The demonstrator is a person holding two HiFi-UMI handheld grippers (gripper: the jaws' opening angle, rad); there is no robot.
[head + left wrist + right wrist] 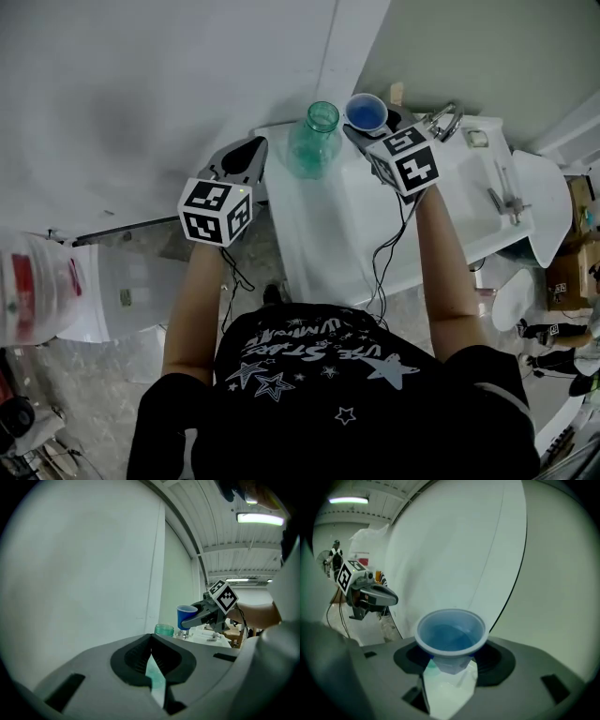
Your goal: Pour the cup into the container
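A clear green jar [314,141] stands open-mouthed at the near-left corner of the white table [450,216]. My right gripper [373,127] is shut on a blue plastic cup [366,111], held about upright just to the right of the jar's mouth and higher than it. From the right gripper view the cup [450,632] sits between the jaws, its inside blue; what is in it I cannot tell. My left gripper [253,148] hovers left of the jar, apart from it, jaw tips together and empty. In the left gripper view the jar's rim [164,629] and the cup [186,616] show beyond my left gripper [151,641].
A white wall [141,84] rises right behind the jar and the table's left side. Small metal parts [506,197] lie on the table's right half. A white bag with red print [37,281] stands on the floor at left, cardboard boxes [572,267] at right.
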